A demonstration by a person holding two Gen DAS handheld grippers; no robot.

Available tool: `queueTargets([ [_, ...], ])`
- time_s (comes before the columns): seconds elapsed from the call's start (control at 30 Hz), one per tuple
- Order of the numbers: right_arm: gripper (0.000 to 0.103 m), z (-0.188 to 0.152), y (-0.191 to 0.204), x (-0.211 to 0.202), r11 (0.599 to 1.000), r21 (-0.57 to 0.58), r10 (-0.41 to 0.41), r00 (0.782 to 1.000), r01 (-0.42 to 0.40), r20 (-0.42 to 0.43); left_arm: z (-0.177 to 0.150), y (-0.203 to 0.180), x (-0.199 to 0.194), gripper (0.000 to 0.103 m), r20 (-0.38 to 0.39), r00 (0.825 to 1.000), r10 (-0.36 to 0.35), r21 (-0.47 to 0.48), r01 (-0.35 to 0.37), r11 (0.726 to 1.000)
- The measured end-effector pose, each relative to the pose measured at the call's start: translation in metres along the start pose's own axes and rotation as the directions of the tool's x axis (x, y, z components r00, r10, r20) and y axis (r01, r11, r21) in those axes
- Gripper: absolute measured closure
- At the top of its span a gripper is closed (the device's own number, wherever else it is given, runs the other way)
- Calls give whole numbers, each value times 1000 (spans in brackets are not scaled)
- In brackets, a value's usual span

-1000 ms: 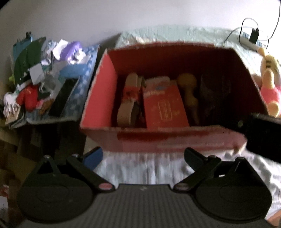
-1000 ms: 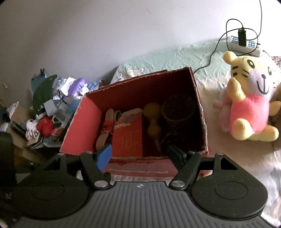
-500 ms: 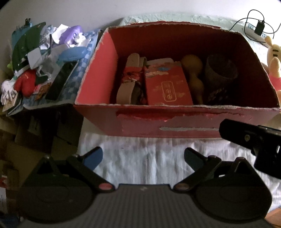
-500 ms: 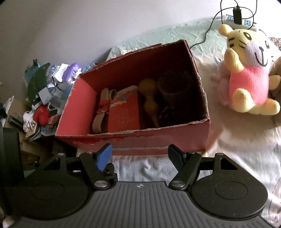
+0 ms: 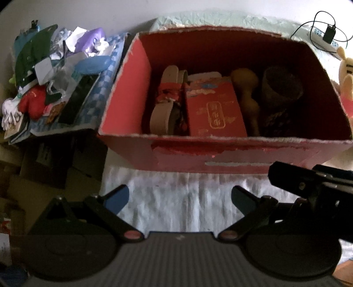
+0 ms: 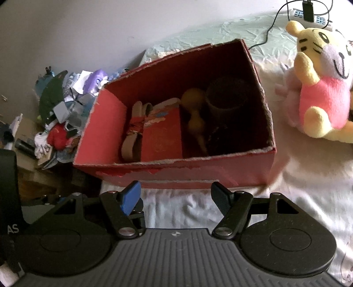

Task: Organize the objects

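Observation:
A red cardboard box (image 5: 220, 154) (image 6: 187, 174) stands open on the white bedsheet. Inside lie a beige looped strap with red wrapping (image 5: 165, 103) (image 6: 132, 132), a red packet with gold print (image 5: 214, 112) (image 6: 162, 134), a yellow gourd-shaped piece (image 5: 247, 92) (image 6: 195, 112) and a dark cup (image 5: 280, 88) (image 6: 227, 95). My left gripper (image 5: 179, 196) hangs open in front of the box, nothing between its fingers. My right gripper (image 6: 176, 196) is open too, just short of the box's near wall, and it shows as a dark body (image 5: 313, 185) at the right of the left wrist view.
A yellow and pink plush toy (image 6: 322, 88) sits on the bed right of the box. A power strip with a charger and cable (image 5: 324, 37) (image 6: 308, 11) lies at the back right. A heap of clutter (image 5: 50, 77) (image 6: 64, 110) is piled left of the box, beyond the bed's edge.
Both grippers have pulled back and risen from the box, so more of its inside and the sheet in front shows. Both stay open and empty.

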State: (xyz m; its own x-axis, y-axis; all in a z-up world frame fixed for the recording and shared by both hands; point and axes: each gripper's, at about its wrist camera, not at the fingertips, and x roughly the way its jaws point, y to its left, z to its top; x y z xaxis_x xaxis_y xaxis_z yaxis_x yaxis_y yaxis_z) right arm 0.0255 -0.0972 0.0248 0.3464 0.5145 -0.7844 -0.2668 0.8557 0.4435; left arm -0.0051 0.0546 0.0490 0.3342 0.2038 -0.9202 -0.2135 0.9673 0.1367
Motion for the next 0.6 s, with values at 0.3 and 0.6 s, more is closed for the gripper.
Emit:
queueTargets([
  [0.3, 30, 26, 6, -22, 999, 13, 41, 999, -41, -3, 25, 4, -36, 3, 38, 999, -16, 33, 14, 999],
  [0.6, 29, 56, 13, -31, 1000, 1, 18, 998, -18, 60, 59, 0, -49, 3, 93, 996, 5, 44, -10, 999],
])
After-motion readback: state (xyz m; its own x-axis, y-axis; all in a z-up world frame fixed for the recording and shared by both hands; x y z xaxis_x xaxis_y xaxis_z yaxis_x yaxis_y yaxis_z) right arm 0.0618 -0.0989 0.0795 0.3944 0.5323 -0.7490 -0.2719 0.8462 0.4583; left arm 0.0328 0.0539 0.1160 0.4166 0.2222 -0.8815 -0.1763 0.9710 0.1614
